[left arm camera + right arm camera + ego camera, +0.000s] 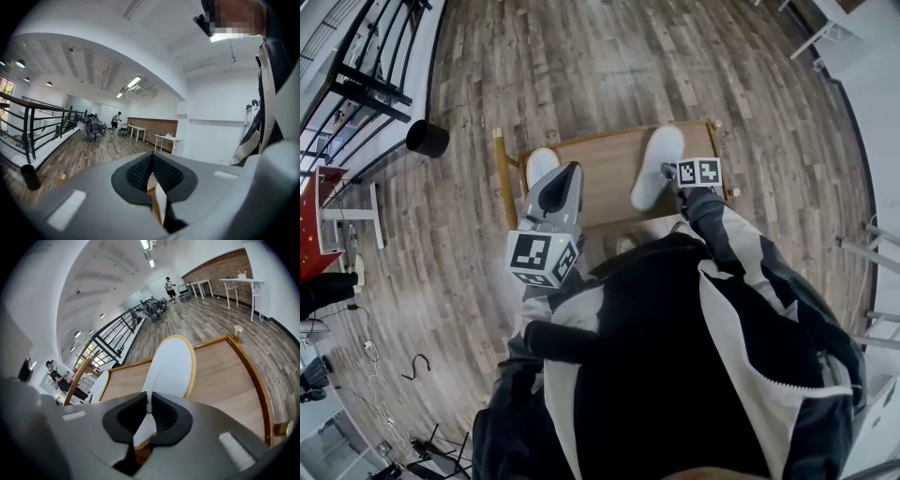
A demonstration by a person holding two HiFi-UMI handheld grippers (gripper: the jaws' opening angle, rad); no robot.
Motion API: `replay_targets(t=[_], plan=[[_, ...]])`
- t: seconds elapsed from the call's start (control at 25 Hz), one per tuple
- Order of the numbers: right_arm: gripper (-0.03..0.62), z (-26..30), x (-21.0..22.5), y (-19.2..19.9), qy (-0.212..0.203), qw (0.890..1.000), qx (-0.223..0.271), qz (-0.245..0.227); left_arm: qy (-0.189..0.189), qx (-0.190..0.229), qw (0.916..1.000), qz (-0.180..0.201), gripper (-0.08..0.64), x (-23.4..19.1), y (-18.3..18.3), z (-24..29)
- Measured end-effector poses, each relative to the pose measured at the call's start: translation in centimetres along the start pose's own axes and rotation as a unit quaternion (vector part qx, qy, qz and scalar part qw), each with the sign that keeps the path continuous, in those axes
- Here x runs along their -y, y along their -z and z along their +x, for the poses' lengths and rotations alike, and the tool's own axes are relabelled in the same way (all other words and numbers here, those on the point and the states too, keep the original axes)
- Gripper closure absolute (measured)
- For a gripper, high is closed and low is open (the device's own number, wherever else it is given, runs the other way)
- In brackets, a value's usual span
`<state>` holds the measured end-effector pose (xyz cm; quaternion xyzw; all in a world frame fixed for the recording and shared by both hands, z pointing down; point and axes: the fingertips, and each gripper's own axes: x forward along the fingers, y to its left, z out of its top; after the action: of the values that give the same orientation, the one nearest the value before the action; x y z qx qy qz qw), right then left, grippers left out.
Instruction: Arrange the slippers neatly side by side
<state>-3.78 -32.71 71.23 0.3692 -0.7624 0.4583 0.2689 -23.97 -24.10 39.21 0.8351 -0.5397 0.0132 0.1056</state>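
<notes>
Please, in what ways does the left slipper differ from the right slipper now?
The right slipper is pinched at its near edge by the right gripper; the left slipper is gripped by nothing, as the left gripper is shut and empty. The right slipper lies right of the wooden table's middle, the left slipper by its left rim. Both are white with tan edges.

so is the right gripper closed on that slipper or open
Shut: the right gripper clamps the slipper, its pads pressed onto the thin white near edge in its own view.
</notes>
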Motion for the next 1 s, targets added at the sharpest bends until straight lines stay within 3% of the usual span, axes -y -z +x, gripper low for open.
replay_targets(t=[0.16,0.28,0.4,0.6,0.76,1.0], plan=[[0.568,-2.6,-4.8,-2.9,-0.040,0.996,0.044,-0.062,-0.001,0.005,1.0000,-0.008,0.540,-0.3,-0.2,0.3],[0.568,-5.3,-9.2,-5.0,-0.079,0.987,0.085,-0.115,-0.002,0.007,0.9999,-0.015,0.540,-0.5,-0.2,0.6],[0.568,-8.6,-13.1,-6.5,-0.097,0.971,0.126,-0.179,-0.003,0.008,0.9998,-0.019,0.540,-0.6,0.0,0.8],[0.566,-14.4,-19.1,-7.6,-0.124,0.935,0.186,-0.276,-0.008,0.015,0.9997,-0.015,0.540,-0.7,-0.5,0.7],[0.566,-18.4,-21.9,-7.2,-0.129,0.909,0.224,-0.327,-0.019,0.021,0.9996,-0.004,0.540,-0.7,-0.9,0.2],[0.566,-21.3,-23.6,-6.5,-0.128,0.891,0.250,-0.356,-0.020,0.018,0.9996,0.000,0.540,-0.4,-0.6,-0.3]])
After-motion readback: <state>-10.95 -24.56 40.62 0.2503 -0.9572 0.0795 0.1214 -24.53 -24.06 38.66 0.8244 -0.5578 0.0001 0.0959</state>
